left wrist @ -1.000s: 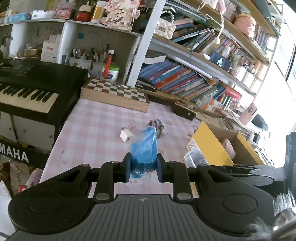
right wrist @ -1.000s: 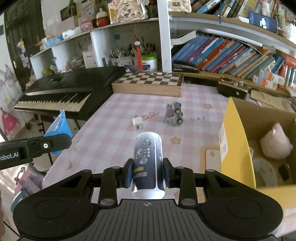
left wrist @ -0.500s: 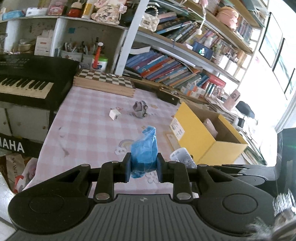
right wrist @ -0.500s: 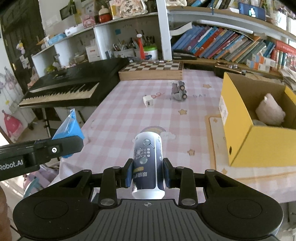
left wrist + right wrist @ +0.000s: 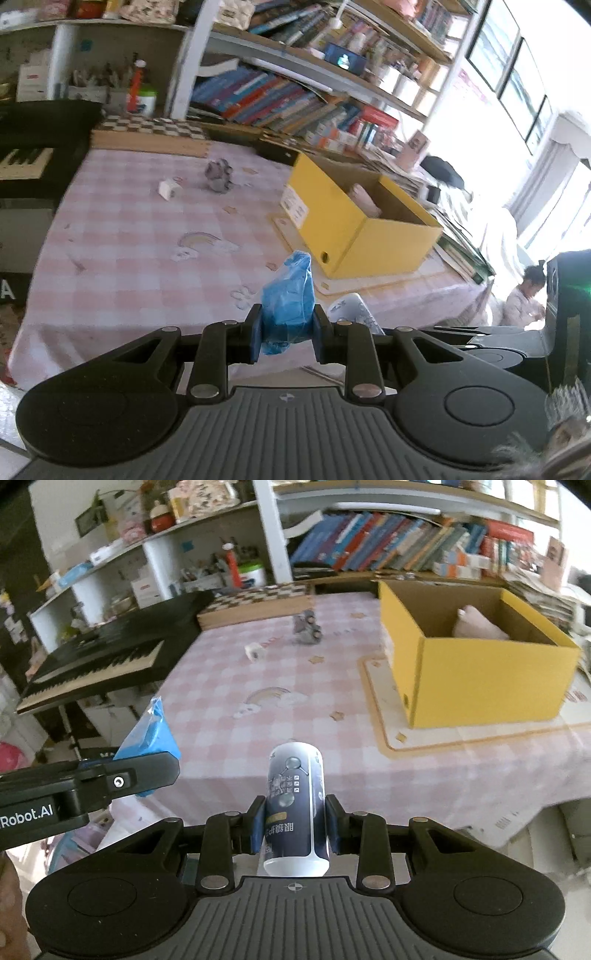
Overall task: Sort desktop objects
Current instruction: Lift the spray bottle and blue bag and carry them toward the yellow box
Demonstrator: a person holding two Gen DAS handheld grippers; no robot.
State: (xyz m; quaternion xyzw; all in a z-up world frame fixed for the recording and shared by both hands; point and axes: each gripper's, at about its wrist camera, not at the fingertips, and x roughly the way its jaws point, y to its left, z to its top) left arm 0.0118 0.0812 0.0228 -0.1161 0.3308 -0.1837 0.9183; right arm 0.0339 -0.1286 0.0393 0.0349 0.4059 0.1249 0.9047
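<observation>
My left gripper (image 5: 288, 334) is shut on a blue plastic packet (image 5: 290, 295), held above the table's near edge. It also shows at the left of the right wrist view, with the packet (image 5: 147, 731) sticking up. My right gripper (image 5: 294, 825) is shut on a dark blue and white bottle (image 5: 295, 805); its top shows in the left wrist view (image 5: 351, 310). An open yellow box (image 5: 480, 672) with a pink soft toy (image 5: 476, 626) inside stands on the right of the pink checked table (image 5: 295, 686). A small white cube (image 5: 255, 651) and a grey toy (image 5: 306, 627) lie farther back.
A chessboard box (image 5: 255, 603) lies at the table's back edge. A black keyboard (image 5: 99, 657) stands to the left. Bookshelves (image 5: 388, 550) line the back wall. The yellow box sits on a light board (image 5: 388, 716).
Both grippers have pulled back from the table toward its near edge and swung right, still holding their objects. The yellow box now sits fully in view.
</observation>
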